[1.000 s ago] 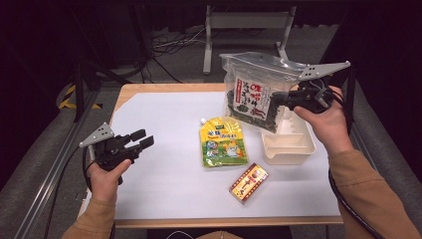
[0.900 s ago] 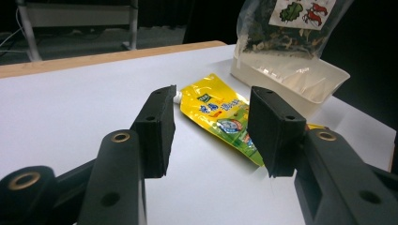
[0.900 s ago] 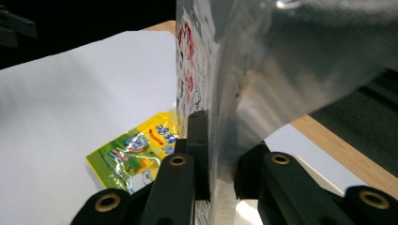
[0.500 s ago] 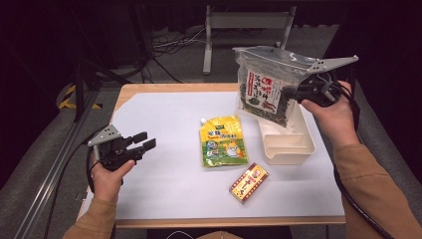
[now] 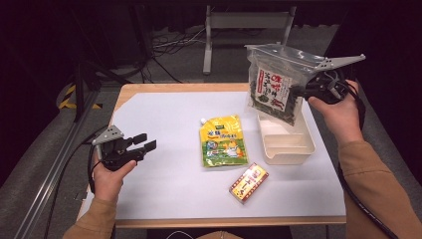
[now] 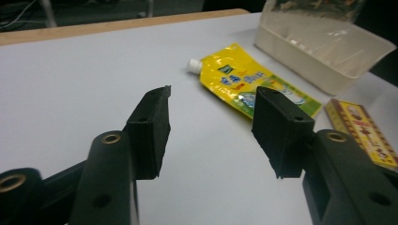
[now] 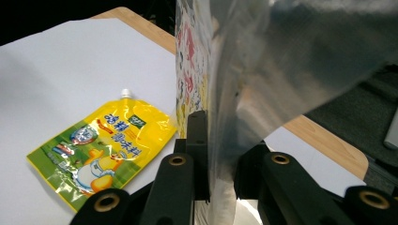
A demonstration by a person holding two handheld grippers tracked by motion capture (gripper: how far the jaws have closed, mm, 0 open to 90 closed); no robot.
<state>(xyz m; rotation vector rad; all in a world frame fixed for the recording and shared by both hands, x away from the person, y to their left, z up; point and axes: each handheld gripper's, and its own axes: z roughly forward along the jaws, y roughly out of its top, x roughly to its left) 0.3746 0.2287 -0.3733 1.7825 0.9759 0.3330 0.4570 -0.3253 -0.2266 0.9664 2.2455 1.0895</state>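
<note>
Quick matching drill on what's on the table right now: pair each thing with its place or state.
Things:
1. seaweed bag
2. yellow pouch
3. small box
4. tray

Places or states:
A. lying flat mid-table
B. nearest the table's front edge
C. lifted, clamped in the right gripper
D. on the table under the lifted bag

Pairs: 1-C, 2-A, 3-B, 4-D

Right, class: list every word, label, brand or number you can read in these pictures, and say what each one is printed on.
Seaweed bag: large red and black East Asian characters on a white label, too blurred to quote.
Yellow pouch: blue East Asian characters and a small green logo, too blurred to quote.
Small box: red and yellow print, too small to read.
Tray: no writing.
No text can be read with certainty.
</note>
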